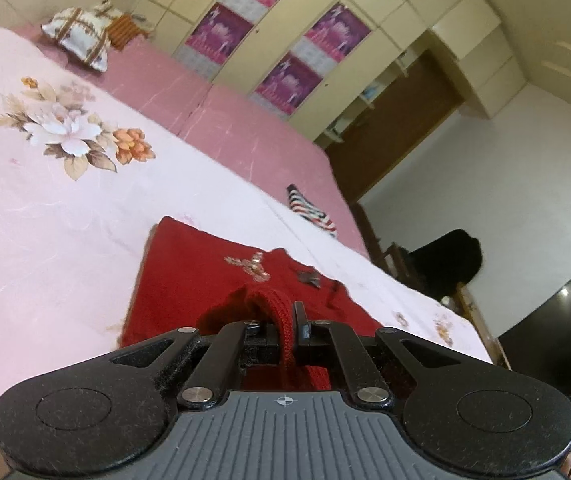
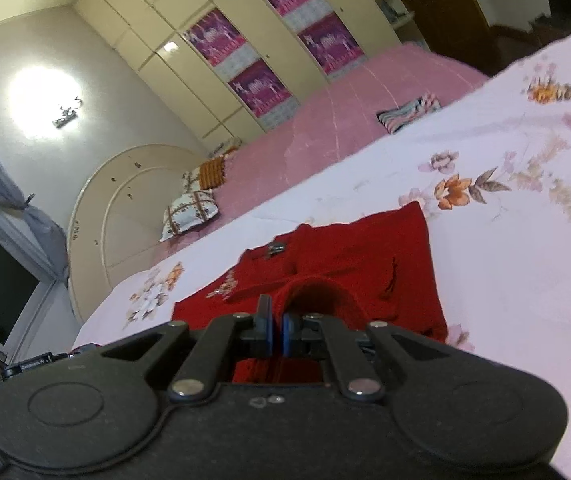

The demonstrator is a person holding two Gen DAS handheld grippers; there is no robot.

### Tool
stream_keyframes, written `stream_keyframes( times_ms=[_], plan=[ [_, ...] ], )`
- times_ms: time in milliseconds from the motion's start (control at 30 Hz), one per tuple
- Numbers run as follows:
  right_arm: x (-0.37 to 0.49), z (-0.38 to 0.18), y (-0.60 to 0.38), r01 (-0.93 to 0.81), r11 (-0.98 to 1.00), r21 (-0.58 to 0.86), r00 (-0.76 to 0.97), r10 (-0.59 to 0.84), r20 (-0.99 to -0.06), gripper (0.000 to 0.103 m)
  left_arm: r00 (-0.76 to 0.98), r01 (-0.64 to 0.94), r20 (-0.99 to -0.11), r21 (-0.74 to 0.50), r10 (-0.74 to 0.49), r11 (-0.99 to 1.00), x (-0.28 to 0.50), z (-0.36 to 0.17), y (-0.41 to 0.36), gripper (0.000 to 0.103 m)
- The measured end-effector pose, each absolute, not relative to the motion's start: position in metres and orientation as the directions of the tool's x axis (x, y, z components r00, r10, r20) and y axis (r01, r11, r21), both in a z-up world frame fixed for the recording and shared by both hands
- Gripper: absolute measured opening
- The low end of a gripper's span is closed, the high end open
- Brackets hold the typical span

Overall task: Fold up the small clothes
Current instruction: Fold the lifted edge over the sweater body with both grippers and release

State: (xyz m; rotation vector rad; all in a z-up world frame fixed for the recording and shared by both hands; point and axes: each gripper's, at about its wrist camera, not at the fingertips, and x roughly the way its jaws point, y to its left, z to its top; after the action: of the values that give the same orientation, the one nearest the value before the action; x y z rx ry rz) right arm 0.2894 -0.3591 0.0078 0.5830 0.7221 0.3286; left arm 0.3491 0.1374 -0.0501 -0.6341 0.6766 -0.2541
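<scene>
Here the red sweater (image 1: pixel 213 280) lay on the flowery sheet (image 1: pixel 65 200), stretching away ahead of both grippers. The left gripper (image 1: pixel 287 334) and right gripper (image 2: pixel 277 330) each pinched its near edge.

Red knit garment (image 1: pixel 189 276), near edge lifted, on bed

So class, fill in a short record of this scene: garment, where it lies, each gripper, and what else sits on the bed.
garment: red knit
surface: floral sheet on bed
left gripper: shut on red knit edge
right gripper: shut on red knit edge
other cloth: striped piece, far side
head end: pillows
</scene>
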Motion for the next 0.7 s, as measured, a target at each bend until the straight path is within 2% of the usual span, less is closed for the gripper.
stream_keyframes(
  times_ms=[167,400,467,533,600,633,667,700],
  plan=[
    [0.335,-0.02,-0.37,-0.031,0.757,0.652,0.7,0.482,-0.527,0.005,0.743,0.007,-0.53,-0.604,-0.408,0.797,0.407,-0.066,0.128,0.004],
    [0.406,-0.076,-0.382,0.077,0.695,0.715,0.647,0.51,-0.566,0.006,0.692,-0.057,-0.597,-0.606,-0.406,0.793,0.474,-0.119,0.125,0.004],
    [0.419,-0.088,-0.383,0.076,0.681,0.728,0.632,0.532,-0.563,0.007,0.689,-0.052,-0.588,-0.623,-0.423,0.78,0.482,-0.13,0.126,0.004],
    [0.428,-0.094,-0.383,0.057,0.671,0.74,0.627,0.553,-0.549,0.018,0.692,-0.071,-0.589,-0.63,-0.417,0.773,0.488,-0.136,0.126,0.004],
    [0.433,-0.098,-0.385,0.034,0.646,0.762,0.636,0.574,-0.516,0.046,0.699,-0.081,-0.57,-0.662,-0.431,0.745,0.492,-0.14,0.129,0.005],
    [0.435,-0.097,-0.385,0.015,0.638,0.769,0.646,0.581,-0.495,0.051,0.702,-0.087,-0.568,-0.667,-0.429,0.74,0.494,-0.142,0.13,0.007],
    [0.437,-0.097,-0.385,0.002,0.64,0.769,0.651,0.583,-0.487,0.058,0.708,-0.091,-0.564,-0.668,-0.424,0.738,0.496,-0.144,0.13,0.017],
    [0.439,-0.096,-0.384,-0.005,0.644,0.765,0.65,0.584,-0.487,0.059,0.715,-0.083,-0.556,-0.67,-0.425,0.737,0.497,-0.145,0.129,0.031]
  ],
)
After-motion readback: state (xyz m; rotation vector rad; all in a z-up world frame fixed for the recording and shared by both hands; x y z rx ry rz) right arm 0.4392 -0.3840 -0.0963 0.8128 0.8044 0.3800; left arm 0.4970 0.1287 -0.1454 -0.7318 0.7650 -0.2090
